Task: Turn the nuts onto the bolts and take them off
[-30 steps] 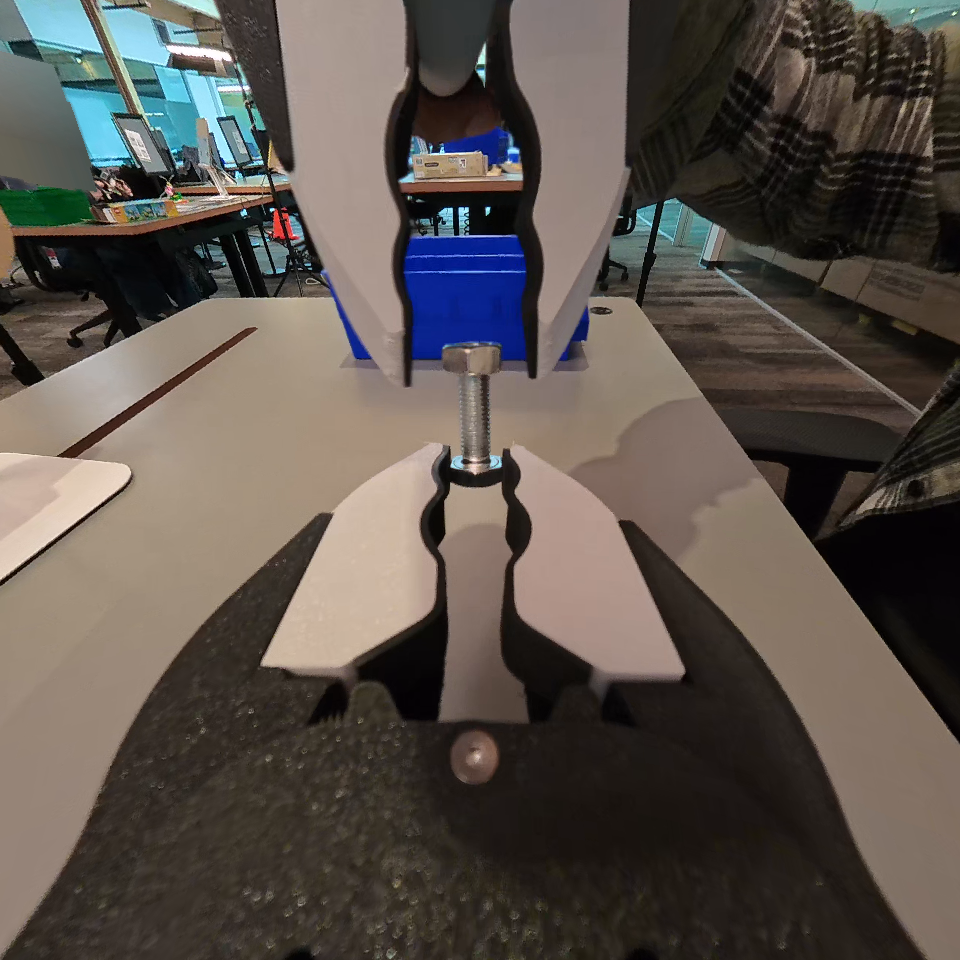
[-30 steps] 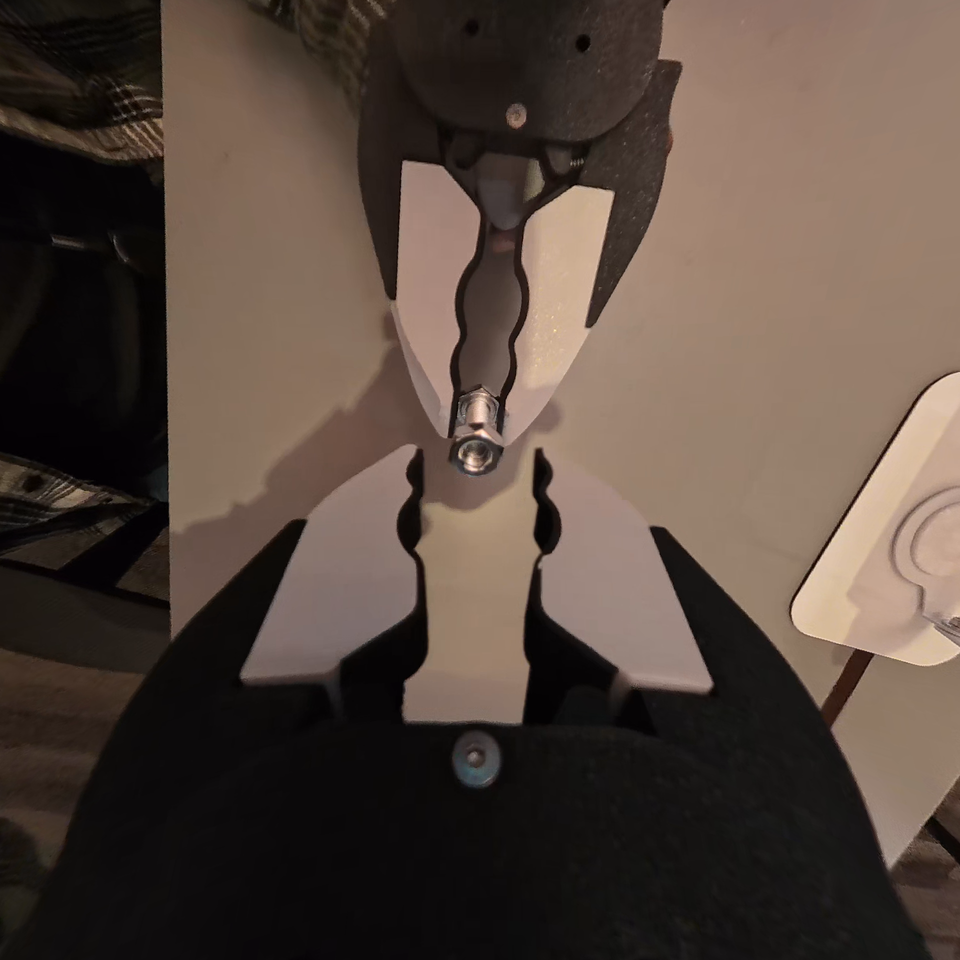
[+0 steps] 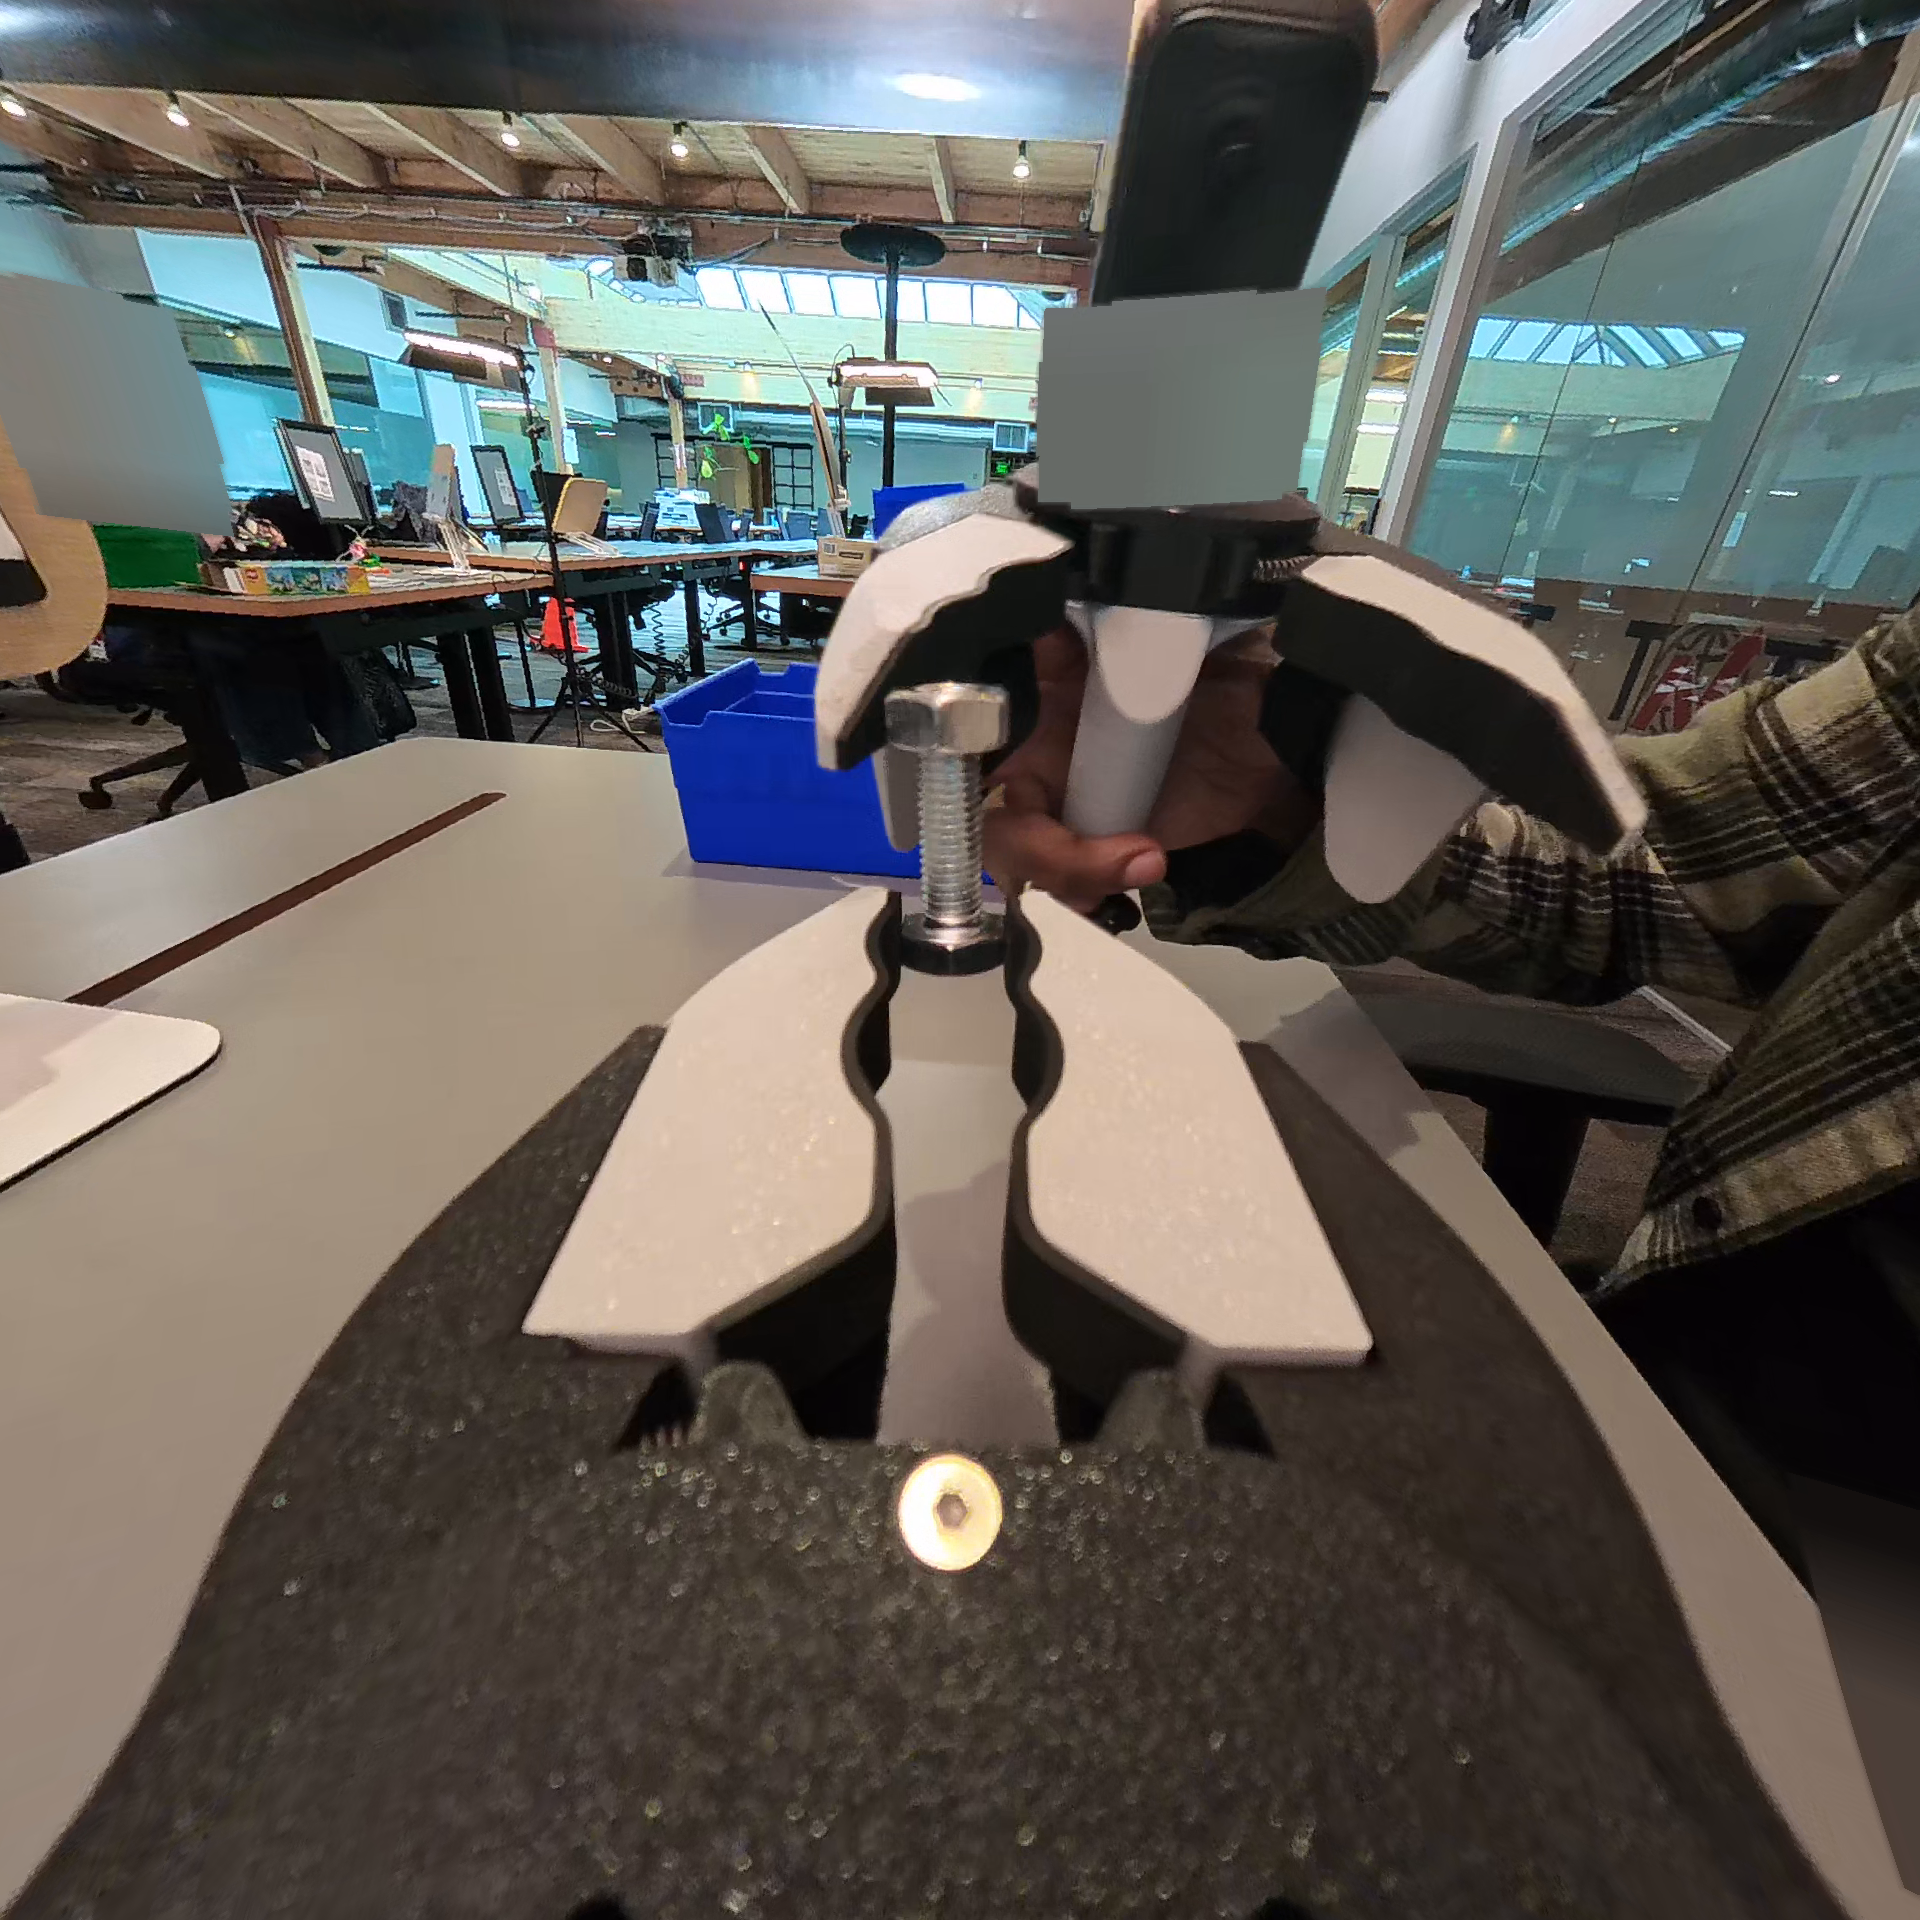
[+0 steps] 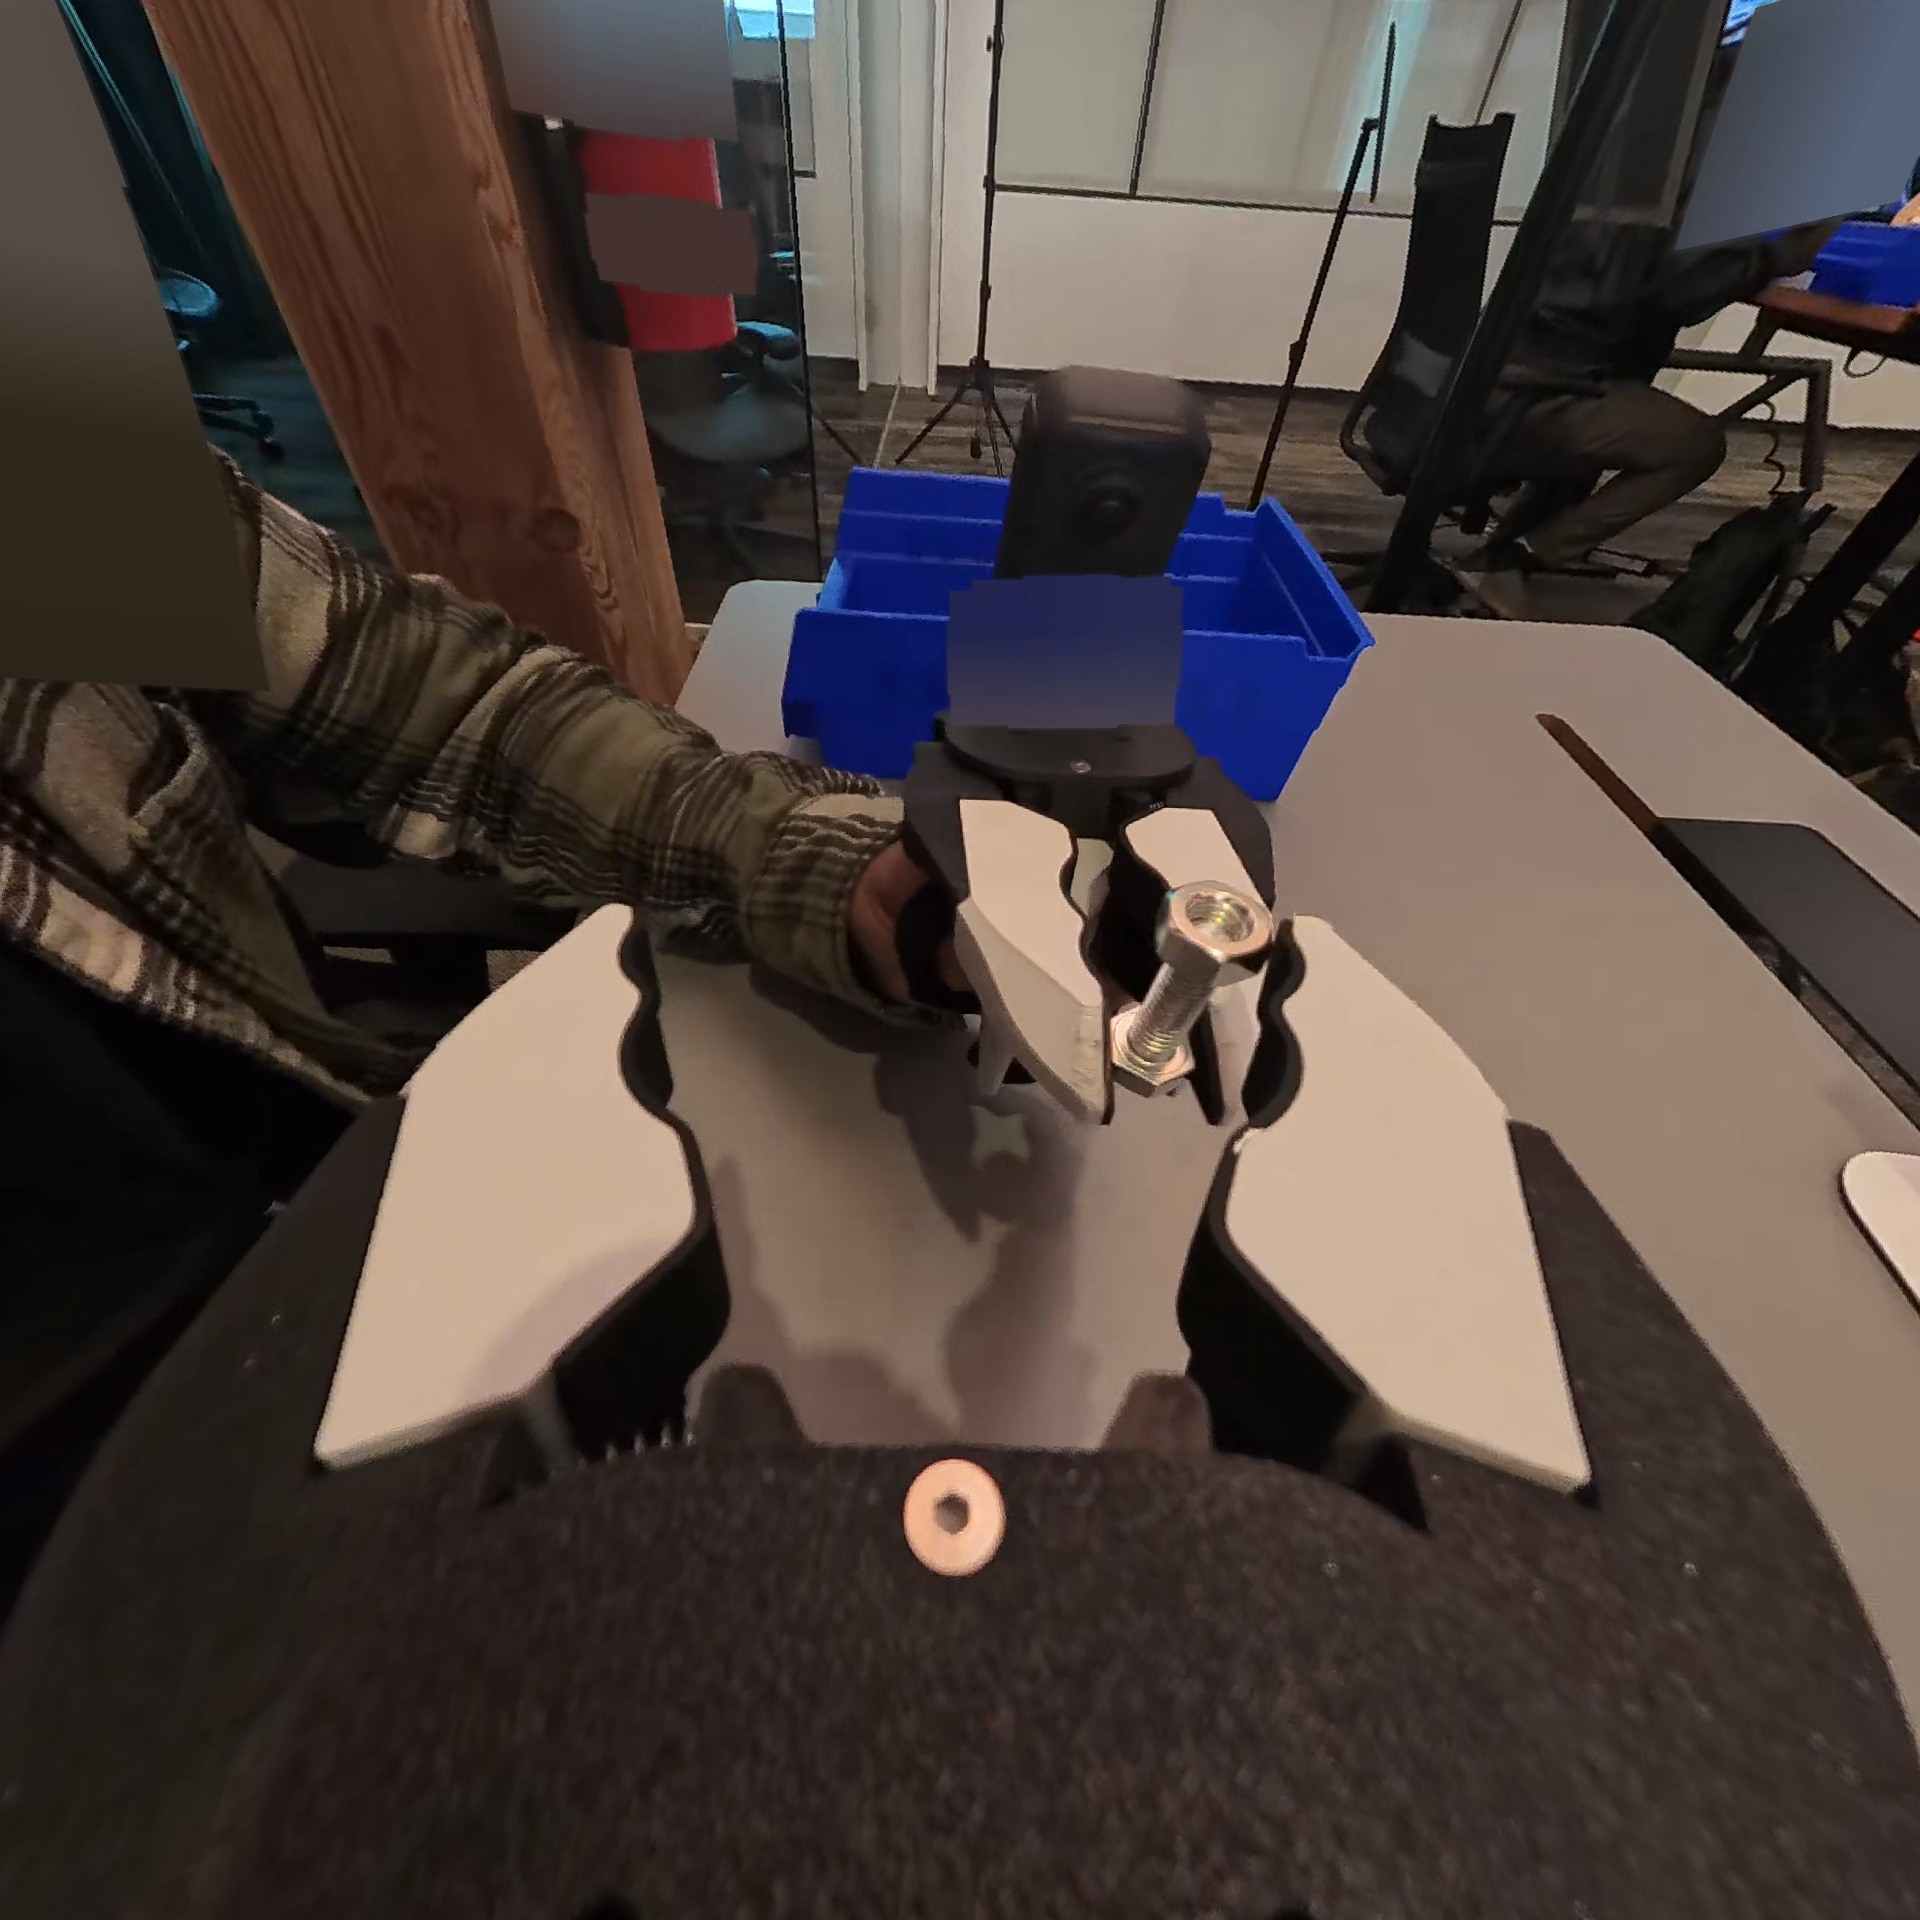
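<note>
Looking along left wrist view: my left gripper clamps nut at bolt's lower end, bolt upright above grey table. Right gripper beyond, spread wide. Right wrist view: my right gripper gapes, bolt tilted beside one fingertip. Blue bin behind. No legible writing.

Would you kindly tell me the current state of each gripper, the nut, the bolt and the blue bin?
left gripper: shut on the nut.
right gripper: open, fingers wide apart, gripping nothing.
nut: threaded on the bolt's lower end, clamped by the left gripper.
bolt: roughly upright, head on top, thread mostly bare.
blue bin: standing on the table, open-topped, untouched.
</note>
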